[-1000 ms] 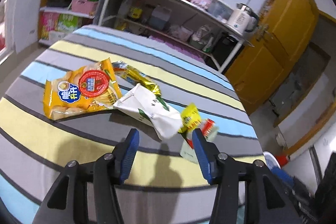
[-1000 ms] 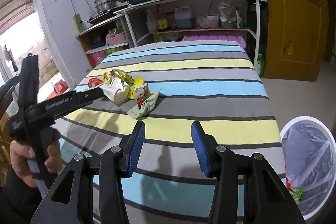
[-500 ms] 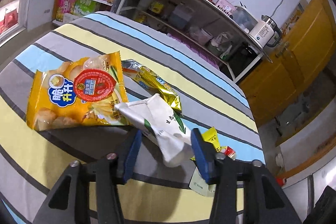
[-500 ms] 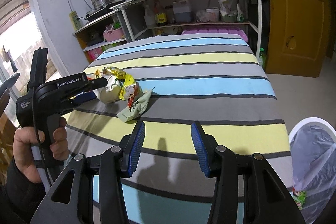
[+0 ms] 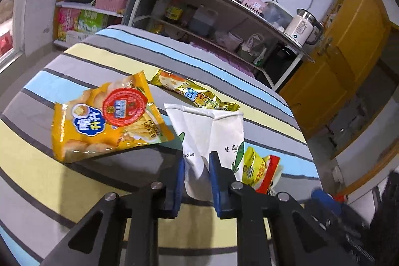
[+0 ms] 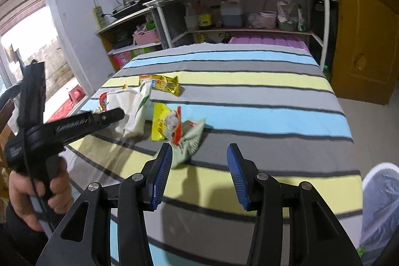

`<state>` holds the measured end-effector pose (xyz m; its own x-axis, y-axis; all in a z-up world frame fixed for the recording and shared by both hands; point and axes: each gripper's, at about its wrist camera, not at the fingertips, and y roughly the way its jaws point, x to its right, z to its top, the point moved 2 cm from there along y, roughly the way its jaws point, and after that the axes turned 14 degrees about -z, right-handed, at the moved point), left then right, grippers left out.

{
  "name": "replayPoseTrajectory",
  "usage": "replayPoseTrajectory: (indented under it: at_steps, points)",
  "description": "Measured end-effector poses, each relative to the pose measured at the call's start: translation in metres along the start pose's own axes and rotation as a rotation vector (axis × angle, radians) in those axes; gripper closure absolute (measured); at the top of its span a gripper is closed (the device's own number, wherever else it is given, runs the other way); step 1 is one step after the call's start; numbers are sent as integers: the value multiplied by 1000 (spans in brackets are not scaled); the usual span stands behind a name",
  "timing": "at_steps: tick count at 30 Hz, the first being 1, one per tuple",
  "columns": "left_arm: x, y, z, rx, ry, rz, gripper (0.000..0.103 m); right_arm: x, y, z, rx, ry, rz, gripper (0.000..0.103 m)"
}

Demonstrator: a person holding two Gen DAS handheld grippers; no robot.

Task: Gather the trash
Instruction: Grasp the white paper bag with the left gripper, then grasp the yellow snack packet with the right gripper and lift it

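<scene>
My left gripper point(image 5: 197, 167) is closing its blue pads around the lower end of the white paper bag point(image 5: 212, 131), which sits between them; the pads look to be right at the paper, but I cannot tell whether they press it yet. The bag lies on the striped tablecloth point(image 5: 104, 59). At about ten o'clock from it lies the orange chip bag point(image 5: 99, 116), touching its edge, and at twelve o'clock the gold snack wrapper point(image 5: 197, 94), partly under the bag's top. At four o'clock, just beside my right-hand pad, is a small yellow-and-red packet point(image 5: 259, 168).

My right gripper point(image 6: 199, 166) hangs half open over the cloth with nothing between its pads. Just past its left pad, at eleven o'clock, lies a pale green wrapper point(image 6: 189, 141) with the yellow packet overlapping it. At four o'clock, off the table's edge, is the white trash bin point(image 6: 381, 203) with its plastic liner.
</scene>
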<state>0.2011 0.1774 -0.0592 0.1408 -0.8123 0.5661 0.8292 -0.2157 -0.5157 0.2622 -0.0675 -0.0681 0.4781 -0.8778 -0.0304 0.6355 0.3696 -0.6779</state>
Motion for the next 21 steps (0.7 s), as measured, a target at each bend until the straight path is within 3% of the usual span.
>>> replayPoseTrajectory:
  at_steps: [9,18,21]
  points:
    - [-10,-25,-4,18,25,-8,83,-27,33,26,0,-84,40,56]
    - [-18,-29,-5,18,27,-12,83,-46,71,26,-104,-122,70,56]
    - [-19,-28,-5,12,28,-14,83,-47,73,24,-112,-117,73,71]
